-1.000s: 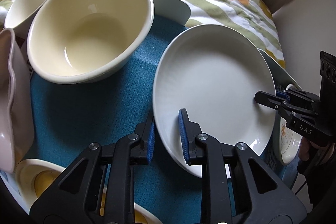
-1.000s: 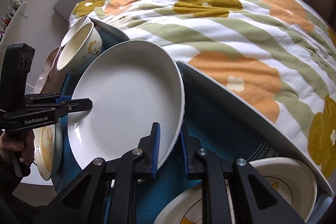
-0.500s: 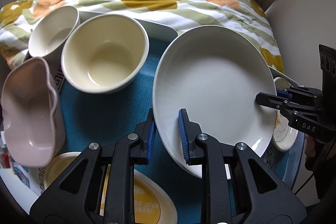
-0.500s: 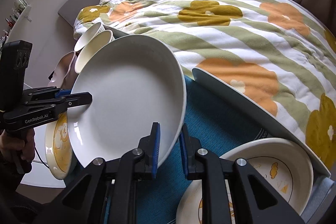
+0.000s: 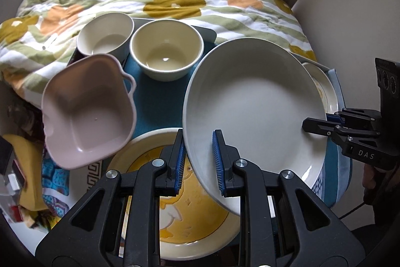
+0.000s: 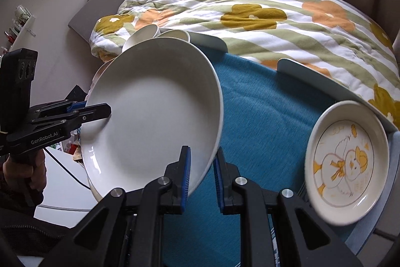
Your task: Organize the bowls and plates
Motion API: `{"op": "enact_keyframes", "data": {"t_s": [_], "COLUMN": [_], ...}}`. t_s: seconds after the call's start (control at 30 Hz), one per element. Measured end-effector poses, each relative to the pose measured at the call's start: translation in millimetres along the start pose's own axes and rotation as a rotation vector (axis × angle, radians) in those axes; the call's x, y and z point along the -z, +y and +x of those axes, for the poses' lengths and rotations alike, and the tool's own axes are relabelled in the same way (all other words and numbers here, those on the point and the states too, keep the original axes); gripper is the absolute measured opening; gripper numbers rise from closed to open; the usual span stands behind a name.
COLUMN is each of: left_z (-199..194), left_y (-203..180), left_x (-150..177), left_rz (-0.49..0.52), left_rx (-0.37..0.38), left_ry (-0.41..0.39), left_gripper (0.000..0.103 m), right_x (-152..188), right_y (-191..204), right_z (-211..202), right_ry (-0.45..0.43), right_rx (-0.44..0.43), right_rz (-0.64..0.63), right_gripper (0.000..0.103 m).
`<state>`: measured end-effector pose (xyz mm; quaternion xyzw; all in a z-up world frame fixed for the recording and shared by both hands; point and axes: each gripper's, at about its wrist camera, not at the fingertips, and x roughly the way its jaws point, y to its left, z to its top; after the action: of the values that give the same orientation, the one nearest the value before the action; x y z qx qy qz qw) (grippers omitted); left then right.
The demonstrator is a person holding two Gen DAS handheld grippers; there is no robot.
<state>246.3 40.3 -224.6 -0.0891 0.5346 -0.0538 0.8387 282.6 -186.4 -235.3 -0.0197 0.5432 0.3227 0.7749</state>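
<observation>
Beside a bed with a flowered quilt [image 5: 175, 4], a teal mat [image 6: 270, 116] carries dishes. Both grippers clamp one large white plate [image 5: 252, 101], lifted and tilted above the mat: the left gripper [image 5: 198, 157] pinches its near-left rim, the right gripper [image 6: 201, 174] the opposite rim. Directly under the plate's left edge lies a yellow cartoon plate [image 5: 175, 212]; a smaller cartoon plate [image 6: 347, 162] sits at the right. Judging by position, the left-hand yellow plate is the closer stacking target.
</observation>
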Motion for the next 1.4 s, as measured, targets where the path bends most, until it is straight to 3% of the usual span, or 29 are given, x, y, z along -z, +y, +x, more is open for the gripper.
{"op": "enact_keyframes", "data": {"t_s": [0.37,0.8,1.4], "left_z": [6.2,37.2,49.8], "left_y": [47.4,77.6,61.6], "left_x": [53.5,63.7,75.1], "left_rz": [0.163,0.137,0.234], "left_rx": [0.08,0.111,-0.041], "left_ry": [0.105,0.159,0.156], "left_gripper": [0.018,0.019,0.019], "right_x": [66.1,74.3,70.7], "right_y": [61.0,73.8,86.2], "right_z": [25.5,48.1,57.5], "right_ry": [-0.003,0.01,0.032], "right_rx": [0.094,0.152,0.184], "right_rz": [0.232,0.262,0.225], "right_gripper": [0.017,0.017,0.017]}}
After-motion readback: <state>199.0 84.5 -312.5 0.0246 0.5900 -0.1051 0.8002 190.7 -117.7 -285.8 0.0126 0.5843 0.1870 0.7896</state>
